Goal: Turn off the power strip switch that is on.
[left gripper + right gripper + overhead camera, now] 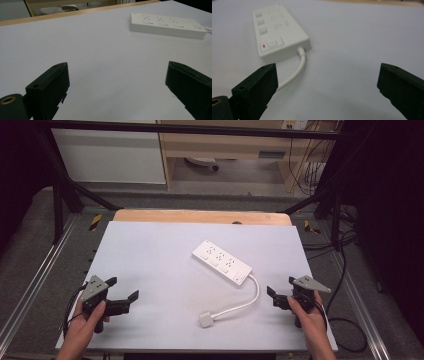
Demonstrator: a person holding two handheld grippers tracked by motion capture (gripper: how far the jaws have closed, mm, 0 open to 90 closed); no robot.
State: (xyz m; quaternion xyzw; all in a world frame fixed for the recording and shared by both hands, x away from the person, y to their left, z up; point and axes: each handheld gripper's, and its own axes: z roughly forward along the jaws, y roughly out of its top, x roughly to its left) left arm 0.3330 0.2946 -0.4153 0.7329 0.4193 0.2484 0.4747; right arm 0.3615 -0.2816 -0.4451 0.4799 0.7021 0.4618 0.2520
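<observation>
With both my left tongs (122,294) and right tongs (281,291) spread wide and empty, I judge the power strip (222,261) mid-bench rigid, light and slick, best pinched across its narrow sides, its cable (248,301) floppy.

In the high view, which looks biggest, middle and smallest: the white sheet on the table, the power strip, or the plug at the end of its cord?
1. White sheet, largest by far.
2. Power strip.
3. Plug, smallest.
</observation>
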